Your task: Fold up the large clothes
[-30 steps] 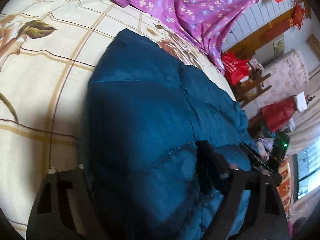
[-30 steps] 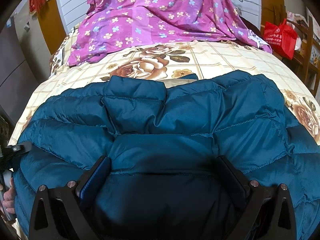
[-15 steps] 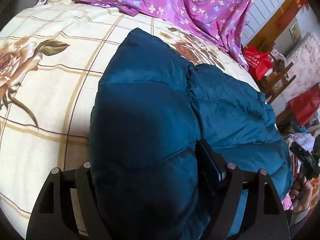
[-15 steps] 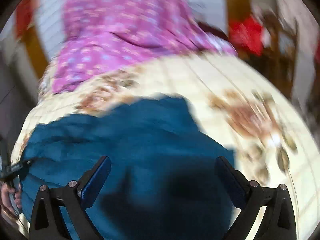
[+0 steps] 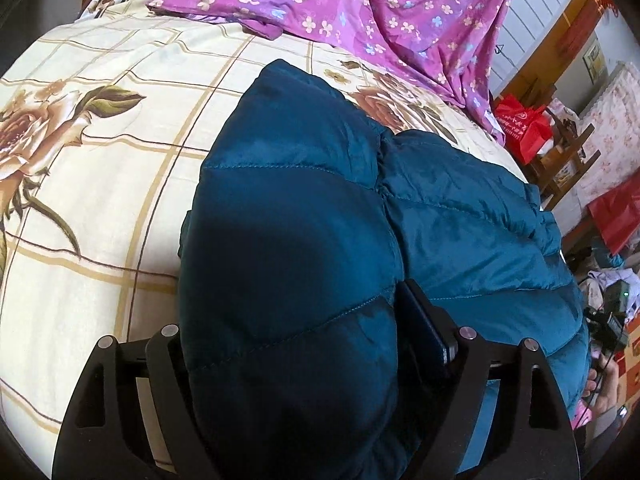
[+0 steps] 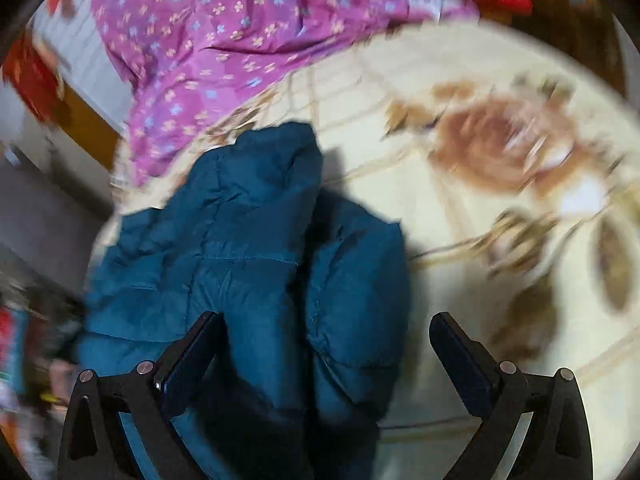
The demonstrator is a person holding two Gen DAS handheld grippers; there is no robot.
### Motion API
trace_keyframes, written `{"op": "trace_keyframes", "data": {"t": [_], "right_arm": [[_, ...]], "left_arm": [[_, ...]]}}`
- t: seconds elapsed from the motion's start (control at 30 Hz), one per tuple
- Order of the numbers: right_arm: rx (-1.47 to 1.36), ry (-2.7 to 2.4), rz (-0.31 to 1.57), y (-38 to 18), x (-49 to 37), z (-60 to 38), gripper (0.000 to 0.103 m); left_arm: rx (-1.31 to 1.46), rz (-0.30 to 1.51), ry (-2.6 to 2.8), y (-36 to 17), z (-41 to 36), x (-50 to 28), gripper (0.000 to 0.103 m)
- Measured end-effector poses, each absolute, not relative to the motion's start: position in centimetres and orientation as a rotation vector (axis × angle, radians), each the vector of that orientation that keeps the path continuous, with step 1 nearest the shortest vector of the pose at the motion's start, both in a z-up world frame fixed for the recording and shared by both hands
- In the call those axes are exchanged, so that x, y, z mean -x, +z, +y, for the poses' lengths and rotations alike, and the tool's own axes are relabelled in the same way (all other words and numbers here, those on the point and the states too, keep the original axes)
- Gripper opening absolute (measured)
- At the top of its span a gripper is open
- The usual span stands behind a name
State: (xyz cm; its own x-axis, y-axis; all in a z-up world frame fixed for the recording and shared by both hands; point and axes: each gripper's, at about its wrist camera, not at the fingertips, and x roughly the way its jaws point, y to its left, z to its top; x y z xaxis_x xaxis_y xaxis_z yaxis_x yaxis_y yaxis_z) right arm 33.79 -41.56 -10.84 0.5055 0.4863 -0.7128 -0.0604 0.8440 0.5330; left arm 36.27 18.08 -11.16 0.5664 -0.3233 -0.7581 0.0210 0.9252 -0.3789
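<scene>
A puffy teal quilted jacket lies across the flowered bedsheet. My left gripper stands wide around a thick fold of it. The padding swells over and hides the left finger, and the right finger lies along the fold's side. In the blurred right wrist view, the right gripper is open over the jacket's narrow end. Cloth sits beside its left finger, and bare sheet shows before its right finger.
A purple floral quilt is heaped at the bed's far side. A red bag and wooden furniture stand past the bed's right edge. There a hand holds a black device.
The right wrist view has swung sideways from the jacket's broad middle to one narrow end, with sheet now beside it. The left wrist view has tilted a little, showing more of the bed.
</scene>
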Motion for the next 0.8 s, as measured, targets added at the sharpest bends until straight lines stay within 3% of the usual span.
{"op": "trace_keyframes", "data": {"t": [0.37,0.47,0.53,0.6,0.63,0.8], "right_arm": [[-0.482,0.616,0.936,-11.8,-34.8,-40.1,0.102],[-0.377,0.576,0.929,-11.5,-34.8,-38.9,0.095],[-0.369,0.590,0.917,-11.7,-34.7,-38.7,0.076],[-0.352,0.612,0.894,-11.6,-34.3,-38.4,0.068],[-0.340,0.617,0.889,-11.5,-34.2,-38.3,0.064],[-0.273,0.612,0.852,-11.0,-33.8,-37.6,0.055]], "left_arm": [[0.339,0.956,-0.205,-11.2,17.9,-36.4,0.084],[0.330,0.957,-0.190,-11.2,17.7,-36.4,0.085],[0.325,0.956,-0.184,-11.2,17.7,-36.4,0.085],[0.312,0.958,-0.170,-11.1,17.5,-36.3,0.084],[0.296,0.954,-0.165,-11.0,17.3,-36.3,0.081],[0.227,0.916,-0.116,-9.8,16.1,-35.7,0.039]]}}
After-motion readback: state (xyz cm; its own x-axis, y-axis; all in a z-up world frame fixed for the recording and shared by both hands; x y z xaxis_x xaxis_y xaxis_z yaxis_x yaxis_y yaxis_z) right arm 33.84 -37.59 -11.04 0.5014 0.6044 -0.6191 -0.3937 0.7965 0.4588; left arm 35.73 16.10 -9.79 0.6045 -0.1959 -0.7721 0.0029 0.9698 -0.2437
